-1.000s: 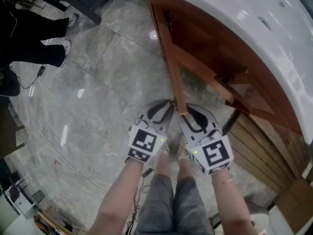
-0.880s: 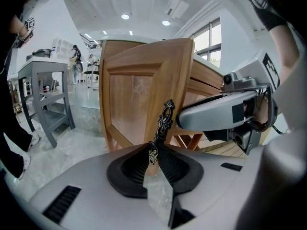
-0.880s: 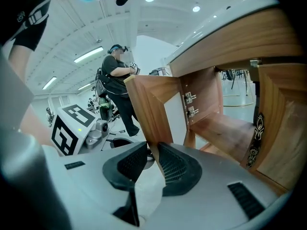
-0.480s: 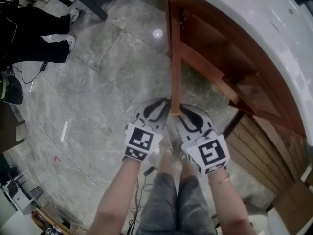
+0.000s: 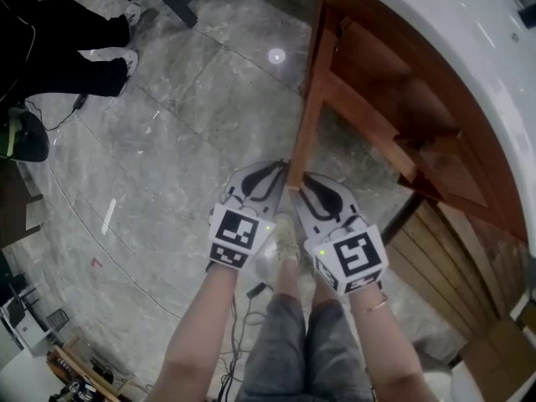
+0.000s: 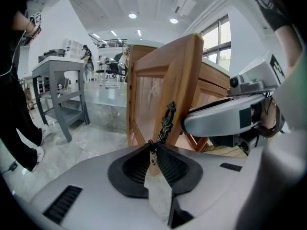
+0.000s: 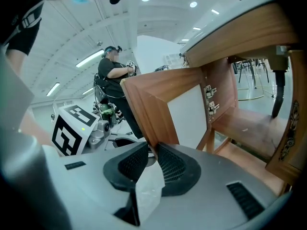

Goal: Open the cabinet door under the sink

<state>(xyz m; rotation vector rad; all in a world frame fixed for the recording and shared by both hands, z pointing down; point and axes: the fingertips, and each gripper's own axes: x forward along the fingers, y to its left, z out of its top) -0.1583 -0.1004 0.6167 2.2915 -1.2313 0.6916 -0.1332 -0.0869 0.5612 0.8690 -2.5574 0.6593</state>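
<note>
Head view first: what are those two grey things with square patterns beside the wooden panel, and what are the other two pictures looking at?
There is no robot arm here. A person holds a two-jaw gripper in each hand, and the patterned cubes are part of the grippers. The head view looks steeply down from the person's head at the stone floor, their legs and the wooden cabinet door, which stands open under the white counter. The other two pictures come from a camera riding on each gripper and looking along its jaws. The left gripper is shut on the lower end of the door's dark ornate handle. The right gripper pinches the door's free edge from the other side.
</note>
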